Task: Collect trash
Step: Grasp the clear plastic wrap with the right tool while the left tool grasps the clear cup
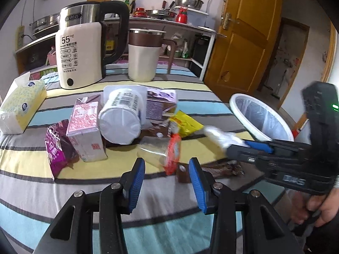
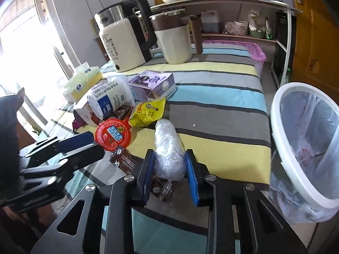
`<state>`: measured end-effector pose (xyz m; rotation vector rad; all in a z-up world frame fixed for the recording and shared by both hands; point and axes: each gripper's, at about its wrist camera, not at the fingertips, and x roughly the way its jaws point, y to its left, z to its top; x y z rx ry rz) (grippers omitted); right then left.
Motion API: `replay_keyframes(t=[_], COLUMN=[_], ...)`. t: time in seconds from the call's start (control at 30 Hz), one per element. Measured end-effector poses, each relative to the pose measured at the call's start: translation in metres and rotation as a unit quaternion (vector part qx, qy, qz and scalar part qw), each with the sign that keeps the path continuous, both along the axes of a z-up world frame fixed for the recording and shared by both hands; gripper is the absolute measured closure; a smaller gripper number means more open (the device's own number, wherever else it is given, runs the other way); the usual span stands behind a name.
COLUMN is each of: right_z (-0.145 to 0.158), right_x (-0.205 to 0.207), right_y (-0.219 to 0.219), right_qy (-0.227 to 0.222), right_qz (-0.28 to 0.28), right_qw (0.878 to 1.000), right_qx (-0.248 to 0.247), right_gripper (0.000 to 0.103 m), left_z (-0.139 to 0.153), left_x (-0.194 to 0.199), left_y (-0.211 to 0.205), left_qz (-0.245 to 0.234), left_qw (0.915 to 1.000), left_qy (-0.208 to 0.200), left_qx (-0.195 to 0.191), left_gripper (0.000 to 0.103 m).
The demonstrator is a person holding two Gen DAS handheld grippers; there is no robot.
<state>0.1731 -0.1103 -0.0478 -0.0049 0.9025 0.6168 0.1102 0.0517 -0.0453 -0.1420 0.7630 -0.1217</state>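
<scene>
The right hand-held gripper point(image 2: 169, 175) was clenched on a crumpled wad of clear plastic wrap point(image 2: 168, 150), both blue pads pressing its sides near the lower end, with the wad lying lengthwise away from the camera over the striped cloth of the table point(image 2: 222, 110). The left hand-held gripper point(image 1: 167, 182) stood released, its blue pads apart with nothing between them, poised low over the table just short of a red-printed clear wrapper point(image 1: 172, 152) and a brown snack wrapper point(image 1: 211, 170). In the right wrist view a red round foil lid point(image 2: 112, 135) and a brown carton piece point(image 2: 124, 158) lay just beside the left hand-held gripper's tip. Beyond these lay a yellow packet point(image 1: 187, 123), a white plastic tub on its side point(image 1: 120, 116), a pink carton point(image 1: 84, 131), a purple bag point(image 1: 57, 148) and a purple box point(image 1: 161, 103), all crowded together. A tissue pack point(image 1: 21, 105) sat at the table's left edge. An electric kettle point(image 1: 82, 46) and a lidded mug point(image 1: 144, 57) stood upright at the far side. A white bin with a clear liner point(image 2: 305, 146) stood off the table's right edge, near the held wad. A hand point(image 1: 324, 209) gripped the right unit's handle.
</scene>
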Motion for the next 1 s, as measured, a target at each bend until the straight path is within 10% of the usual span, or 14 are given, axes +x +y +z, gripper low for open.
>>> replay_keyframes(t=[0.27,1.0], right_z=[0.008,0.017], right_x=[-0.007,-0.021], right_y=[-0.017,-0.038], right_qy=[-0.006,-0.017], right_qz=[-0.014,-0.037], right_qw=[1.000,0.999], right_qx=[0.009,0.016], right_gripper=[0.073,0.073], left_z=[-0.006,0.006], left_x=[0.020,0.006], left_y=[0.004,-0.003], left_qz=[-0.003,0.003], left_qw=[0.9999,0.9997], left_qy=[0.012,-0.002], left_qx=[-0.005,-0.024], left_gripper=[0.047,0.056])
